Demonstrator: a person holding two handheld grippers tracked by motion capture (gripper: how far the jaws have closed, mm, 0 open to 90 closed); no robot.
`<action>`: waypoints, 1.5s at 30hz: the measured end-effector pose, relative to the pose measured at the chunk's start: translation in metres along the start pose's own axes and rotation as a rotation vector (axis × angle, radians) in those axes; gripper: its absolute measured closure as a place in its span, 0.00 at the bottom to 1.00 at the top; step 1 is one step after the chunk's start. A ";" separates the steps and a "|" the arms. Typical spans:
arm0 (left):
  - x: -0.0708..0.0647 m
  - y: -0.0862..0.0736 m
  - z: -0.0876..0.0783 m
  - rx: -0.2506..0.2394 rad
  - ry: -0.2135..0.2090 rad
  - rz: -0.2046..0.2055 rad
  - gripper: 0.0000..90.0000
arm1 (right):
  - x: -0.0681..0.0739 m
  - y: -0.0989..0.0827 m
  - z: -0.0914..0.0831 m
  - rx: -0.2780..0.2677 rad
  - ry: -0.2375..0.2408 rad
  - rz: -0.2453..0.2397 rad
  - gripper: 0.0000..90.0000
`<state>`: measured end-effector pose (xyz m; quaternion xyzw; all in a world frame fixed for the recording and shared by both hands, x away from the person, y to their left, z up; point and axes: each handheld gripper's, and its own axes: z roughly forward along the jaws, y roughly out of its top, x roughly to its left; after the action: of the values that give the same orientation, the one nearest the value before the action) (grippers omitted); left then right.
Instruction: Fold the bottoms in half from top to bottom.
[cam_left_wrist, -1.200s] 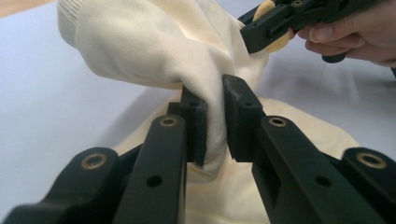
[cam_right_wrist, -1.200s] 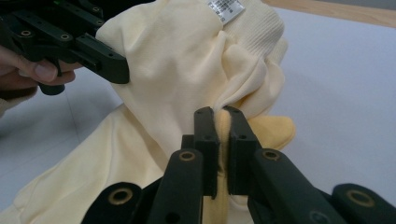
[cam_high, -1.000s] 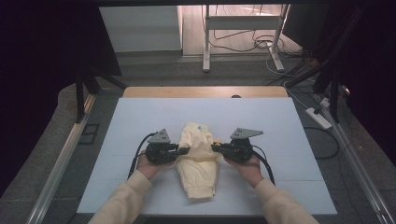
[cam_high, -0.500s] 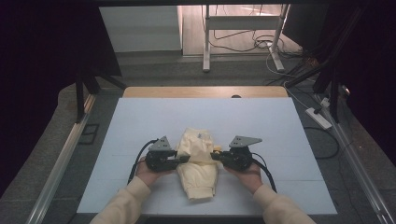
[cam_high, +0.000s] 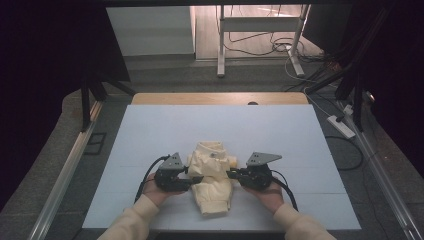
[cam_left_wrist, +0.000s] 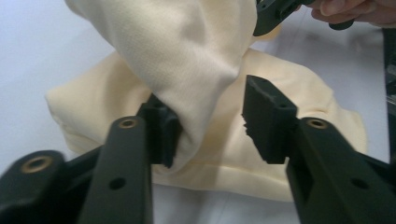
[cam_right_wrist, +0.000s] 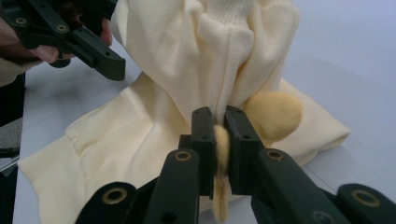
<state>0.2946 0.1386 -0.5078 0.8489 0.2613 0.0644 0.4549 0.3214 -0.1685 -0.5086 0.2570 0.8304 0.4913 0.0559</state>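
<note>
A cream knitted garment lies bunched near the front middle of the white table. My left gripper is at its left side. In the left gripper view its jaws have just been opening: the left gripper stands open, a hanging fold of the garment rests against one pad, and the other pad is clear of it. My right gripper is at the garment's right side. In the right gripper view the right gripper is shut on a raised fold of the garment.
The table's wooden far edge lies beyond the white top. A white power strip and cables lie on the floor at the right. Metal rails run along both sides. A stand's legs are behind the table.
Both hands have come toward the near edge, drawing the garment's upper part down over the rest. The left jaws have opened off the cloth.
</note>
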 end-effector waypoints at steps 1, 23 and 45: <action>0.000 -0.001 -0.001 0.000 0.000 0.000 0.59 | 0.001 -0.001 -0.001 -0.001 0.001 -0.001 0.88; -0.003 -0.001 -0.004 -0.011 -0.004 0.013 0.55 | -0.018 0.042 0.009 -0.010 0.073 0.021 0.32; -0.001 0.006 -0.028 -0.115 0.009 -0.068 0.42 | 0.006 0.023 -0.011 -0.033 0.045 -0.091 0.72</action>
<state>0.2867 0.1559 -0.4871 0.8119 0.2878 0.0675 0.5035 0.3205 -0.1653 -0.4821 0.2068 0.8341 0.5073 0.0639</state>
